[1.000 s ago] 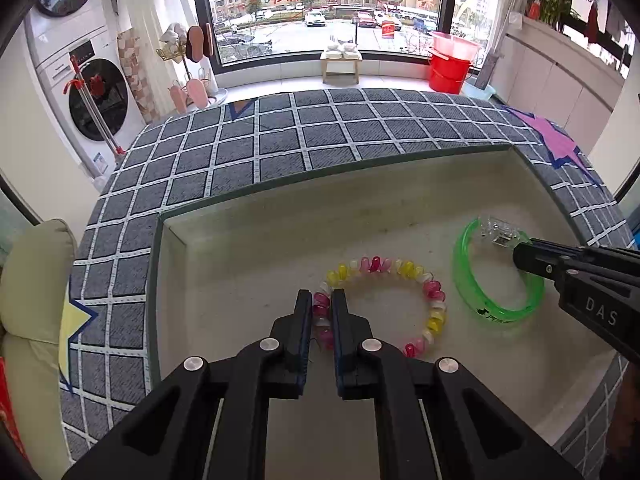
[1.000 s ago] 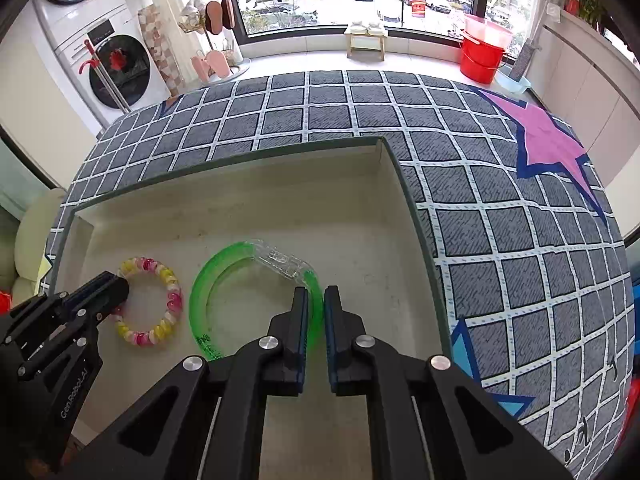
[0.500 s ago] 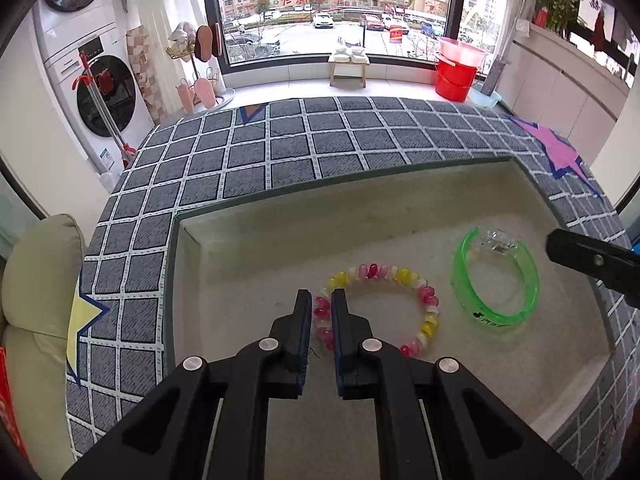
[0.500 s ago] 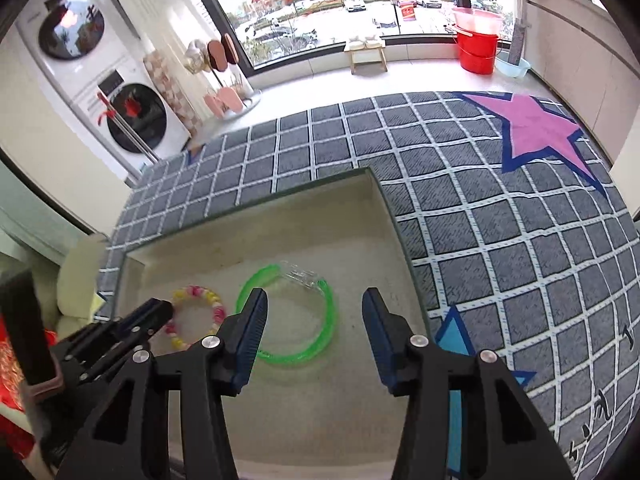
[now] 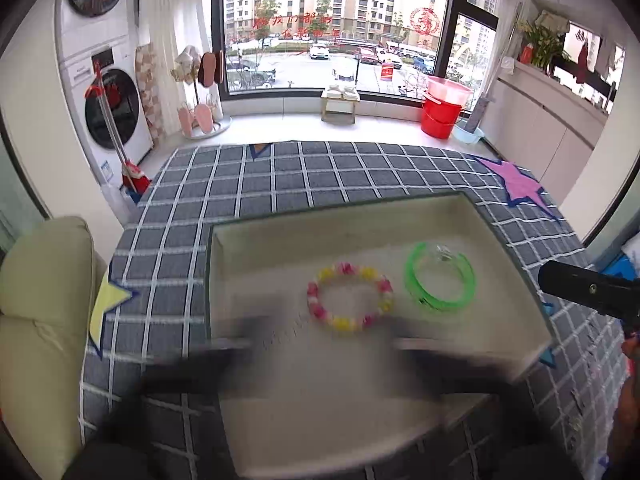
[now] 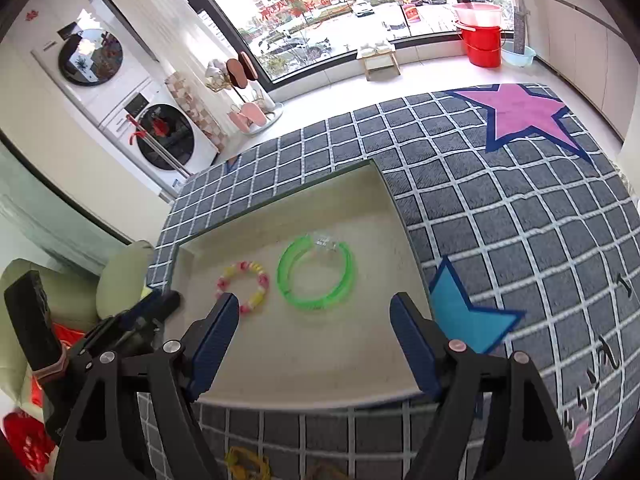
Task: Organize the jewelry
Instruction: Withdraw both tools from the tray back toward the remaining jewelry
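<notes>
A pink and yellow beaded bracelet (image 5: 350, 298) and a green bangle with a clear clasp (image 5: 440, 278) lie side by side in a shallow beige tray (image 5: 256, 248). They also show in the right wrist view: the bracelet (image 6: 243, 286), the bangle (image 6: 317, 274), the tray (image 6: 328, 352). My left gripper (image 5: 320, 340) is blurred by motion, its fingers spread wide apart, raised over the tray's near side. My right gripper (image 6: 314, 320) is wide open and empty, raised above the tray's front.
The tray sits on a grey checked rug (image 6: 500, 216) with star patches. A pale cushion (image 5: 40, 320) lies at the left. A yellow item (image 6: 244, 464) lies on the rug below the right gripper. Washing machine and window stand far back.
Both grippers have opened, let go of the bracelet and the bangle, and pulled up and back from the tray. Both pieces now lie free in the tray.
</notes>
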Action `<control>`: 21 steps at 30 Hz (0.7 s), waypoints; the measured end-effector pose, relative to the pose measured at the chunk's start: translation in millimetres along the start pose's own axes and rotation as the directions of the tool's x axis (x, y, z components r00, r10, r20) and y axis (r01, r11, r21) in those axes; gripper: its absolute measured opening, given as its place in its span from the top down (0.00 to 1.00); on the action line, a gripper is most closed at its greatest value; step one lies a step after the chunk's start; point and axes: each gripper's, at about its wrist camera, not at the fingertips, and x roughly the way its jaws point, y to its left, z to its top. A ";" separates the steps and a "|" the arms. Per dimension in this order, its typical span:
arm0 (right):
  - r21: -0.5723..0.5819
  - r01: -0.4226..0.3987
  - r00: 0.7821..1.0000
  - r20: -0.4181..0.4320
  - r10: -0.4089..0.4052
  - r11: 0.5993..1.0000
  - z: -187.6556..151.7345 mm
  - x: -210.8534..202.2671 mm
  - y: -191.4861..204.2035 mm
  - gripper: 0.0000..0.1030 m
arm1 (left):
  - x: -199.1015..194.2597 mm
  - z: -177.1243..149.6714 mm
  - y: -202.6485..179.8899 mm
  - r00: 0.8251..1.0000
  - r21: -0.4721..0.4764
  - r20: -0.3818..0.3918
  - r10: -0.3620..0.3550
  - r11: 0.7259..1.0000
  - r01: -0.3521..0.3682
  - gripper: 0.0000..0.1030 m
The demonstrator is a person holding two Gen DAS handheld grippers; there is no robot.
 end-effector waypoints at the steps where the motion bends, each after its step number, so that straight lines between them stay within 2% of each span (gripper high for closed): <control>1: 0.004 -0.008 1.000 0.001 0.008 1.000 -3.8 -4.4 -0.3 0.19 | -0.7 -3.8 0.5 1.000 -0.005 0.002 0.001 1.000 -0.001 0.00; 4: 0.009 -0.026 1.000 0.002 0.026 1.000 -14.5 -14.8 -2.6 0.13 | -1.9 -17.8 -0.1 1.000 -0.005 0.005 -0.016 1.000 0.016 0.00; 7: 0.004 -0.025 1.000 0.015 0.025 1.000 -24.3 -26.7 -4.3 0.10 | -4.4 -31.7 -1.3 1.000 0.004 0.018 0.001 1.000 -0.001 0.00; 8: 0.001 -0.024 0.999 0.020 0.024 1.000 -27.3 -30.2 -4.8 0.00 | -6.5 -37.4 -1.5 0.999 0.009 0.030 0.020 1.000 -0.020 0.00; 11: -0.022 -0.012 0.997 0.075 0.014 1.000 -38.4 -46.0 -6.0 0.00 | -9.3 -52.4 -1.1 0.997 0.024 0.045 0.059 0.998 -0.060 0.00; 14: -0.049 0.004 0.993 0.122 0.002 0.999 -49.9 -66.2 -6.0 0.00 | -7.3 -64.8 3.3 0.999 0.021 0.009 0.045 0.999 -0.045 0.00; 18: -0.051 0.026 0.996 0.088 -0.021 0.998 -62.2 -80.4 -10.5 0.00 | -6.7 -85.7 5.9 1.000 0.032 -0.028 0.009 0.999 -0.009 0.00; 21: -0.056 0.037 0.999 0.033 -0.035 0.998 -76.8 -85.2 -18.2 0.00 | -6.9 -105.6 8.5 0.999 0.050 -0.039 0.023 0.999 -0.021 0.00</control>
